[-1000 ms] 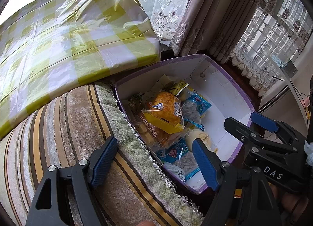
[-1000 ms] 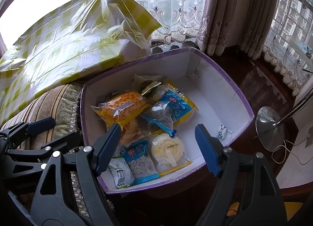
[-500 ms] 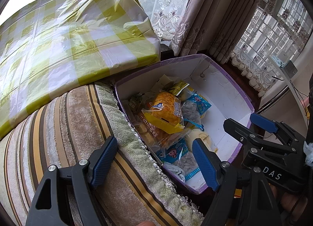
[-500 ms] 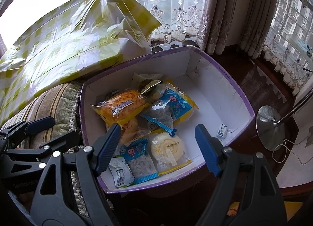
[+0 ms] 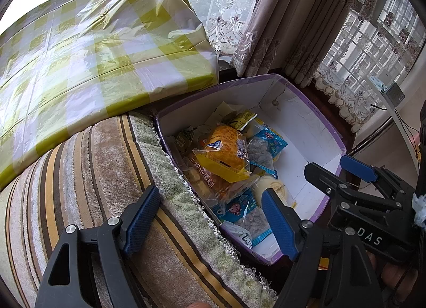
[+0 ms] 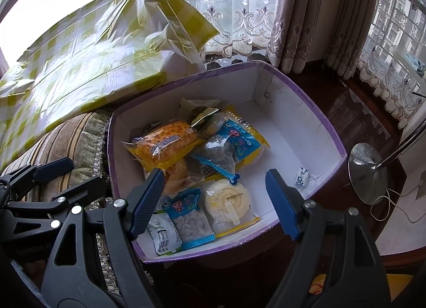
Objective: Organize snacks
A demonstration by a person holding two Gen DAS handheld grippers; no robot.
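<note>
A purple-rimmed white box [image 6: 306, 100] holds several snack packets: an orange-yellow cake packet [image 6: 165, 145], blue packets [image 6: 239, 140], a round pale pastry [image 6: 229, 201] and a small white sachet [image 6: 300, 178]. The box [image 5: 314, 105] also shows in the left wrist view, with the cake packet [image 5: 226, 148]. My right gripper [image 6: 215, 201] is open and empty above the box's near edge. My left gripper [image 5: 210, 220] is open and empty over the cushion's edge, left of the box. Each gripper shows in the other's view: the right gripper [image 5: 332, 172], the left gripper [image 6: 72, 177].
A striped cushion [image 5: 80, 169] lies left of the box. A large yellow-checked plastic-wrapped bundle [image 5: 93, 49] lies behind it. Curtains [image 6: 306, 15] hang at the back. A lamp's metal base [image 6: 367, 174] with a cable stands on the dark wooden floor to the right.
</note>
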